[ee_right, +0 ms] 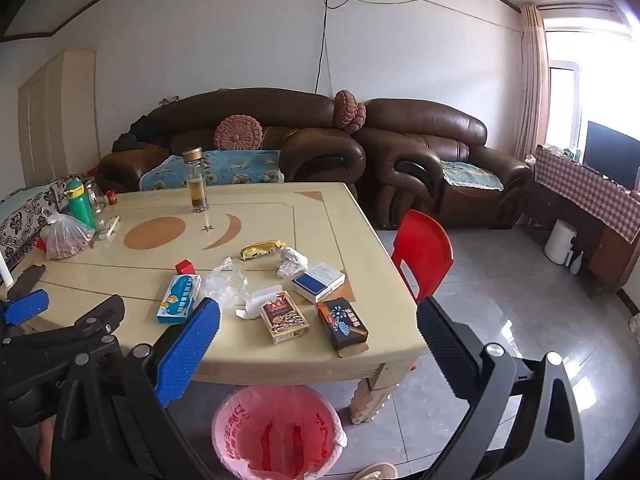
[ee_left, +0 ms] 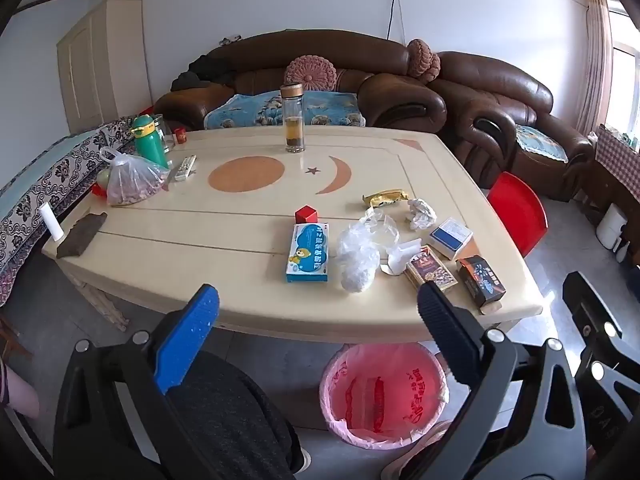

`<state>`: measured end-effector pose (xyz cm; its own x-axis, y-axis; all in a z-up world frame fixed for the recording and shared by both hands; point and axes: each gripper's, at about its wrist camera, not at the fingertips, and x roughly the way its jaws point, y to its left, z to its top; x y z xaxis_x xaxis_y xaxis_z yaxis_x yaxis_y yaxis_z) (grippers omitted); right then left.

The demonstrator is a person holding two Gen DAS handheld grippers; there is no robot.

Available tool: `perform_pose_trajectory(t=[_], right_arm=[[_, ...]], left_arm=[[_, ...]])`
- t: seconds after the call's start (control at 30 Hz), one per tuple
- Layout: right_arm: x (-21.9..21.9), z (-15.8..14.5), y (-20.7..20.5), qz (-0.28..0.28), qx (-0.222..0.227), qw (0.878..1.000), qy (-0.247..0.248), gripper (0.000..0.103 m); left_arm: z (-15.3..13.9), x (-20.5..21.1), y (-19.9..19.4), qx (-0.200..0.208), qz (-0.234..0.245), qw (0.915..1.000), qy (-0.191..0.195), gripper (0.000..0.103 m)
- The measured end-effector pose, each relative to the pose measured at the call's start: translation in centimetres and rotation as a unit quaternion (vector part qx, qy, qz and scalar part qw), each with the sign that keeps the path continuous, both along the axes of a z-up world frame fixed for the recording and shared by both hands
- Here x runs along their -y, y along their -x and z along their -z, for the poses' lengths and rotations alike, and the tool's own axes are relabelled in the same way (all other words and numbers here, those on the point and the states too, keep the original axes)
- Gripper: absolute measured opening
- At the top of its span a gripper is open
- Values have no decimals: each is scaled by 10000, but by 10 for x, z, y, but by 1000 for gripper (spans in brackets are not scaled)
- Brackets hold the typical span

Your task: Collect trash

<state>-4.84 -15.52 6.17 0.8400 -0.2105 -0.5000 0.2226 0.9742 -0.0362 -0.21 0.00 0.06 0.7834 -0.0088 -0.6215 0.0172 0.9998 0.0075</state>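
Trash lies on the near right part of the cream table (ee_left: pixel 168 240): clear crumpled plastic (ee_left: pixel 362 248), a crumpled white paper ball (ee_left: pixel 421 213), a gold wrapper (ee_left: pixel 385 197), a blue-and-white box (ee_left: pixel 308 253), a dark red box (ee_left: pixel 430 268), a black box (ee_left: pixel 480 281) and a white-blue box (ee_left: pixel 451 237). A bin lined with a pink bag (ee_left: pixel 382 394) stands on the floor under the table's near edge, also in the right wrist view (ee_right: pixel 278 432). My left gripper (ee_left: pixel 318 308) and right gripper (ee_right: pixel 318 322) are both open and empty, held before the table's near edge.
A glass tea bottle (ee_left: pixel 294 118), green flask (ee_left: pixel 149 141), bag of food (ee_left: pixel 132 180), remote (ee_left: pixel 184 168) and small red cube (ee_left: pixel 306 213) are on the table. A red plastic chair (ee_right: pixel 424 256) stands at its right. Brown sofas (ee_right: pixel 436 160) line the far wall.
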Motion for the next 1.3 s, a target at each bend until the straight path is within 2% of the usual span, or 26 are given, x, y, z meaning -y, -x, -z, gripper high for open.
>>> perform_pose_trajectory(t=[0.07, 0.1, 0.43, 1.3], right_arm=[[-5, 0, -1, 0, 7, 10000, -16, 97], [0, 0, -1, -1, 5, 9998, -191, 97], [0, -2, -1, -34, 1, 9999, -145, 97], [-7, -5, -4, -80, -43, 9999, -120, 97]], left_arm=[[-1, 0, 3, 17, 36, 10000, 0, 97], [-2, 1, 4, 31, 47, 10000, -15, 97], [-4, 0, -3, 34, -61, 9998, -163, 97], [-4, -7, 1, 76, -165, 9997, -139, 97]])
